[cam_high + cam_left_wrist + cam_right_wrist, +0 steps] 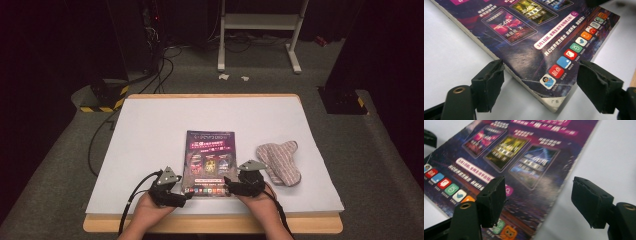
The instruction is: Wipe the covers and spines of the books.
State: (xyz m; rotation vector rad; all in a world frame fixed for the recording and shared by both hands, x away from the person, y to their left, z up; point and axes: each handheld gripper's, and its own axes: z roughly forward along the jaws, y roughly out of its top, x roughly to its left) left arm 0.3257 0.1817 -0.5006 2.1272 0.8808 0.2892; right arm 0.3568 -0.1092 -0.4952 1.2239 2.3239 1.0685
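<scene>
While both of your grippers sit at the near end of the magazine [210,162], the relation that governs the next move is this: the magazine lies flat on the white table cover [150,130], its long axis running straight away from you, its short near edge facing your hands. The left gripper [170,192] stands at the near left corner; the right gripper [240,186] stands at the near right corner. Neither is plainly nearer; each has its own corner.

In the left gripper view, the jaws of the left gripper [540,82] stand wide apart with the magazine corner [554,103] lying between them, the pads touching nothing. In the right gripper view, the right gripper [537,200] is likewise spread, straddling the magazine's long right edge [571,172], one jaw over the cover and the other over bare table. Nothing is gripped.

A striped cloth [280,161] lies just beside the magazine on the right, apart from it and close to your right hand [260,205].

Judgement: the thin edge rests tight against the table, so a jaw must get under a corner before closing.
</scene>
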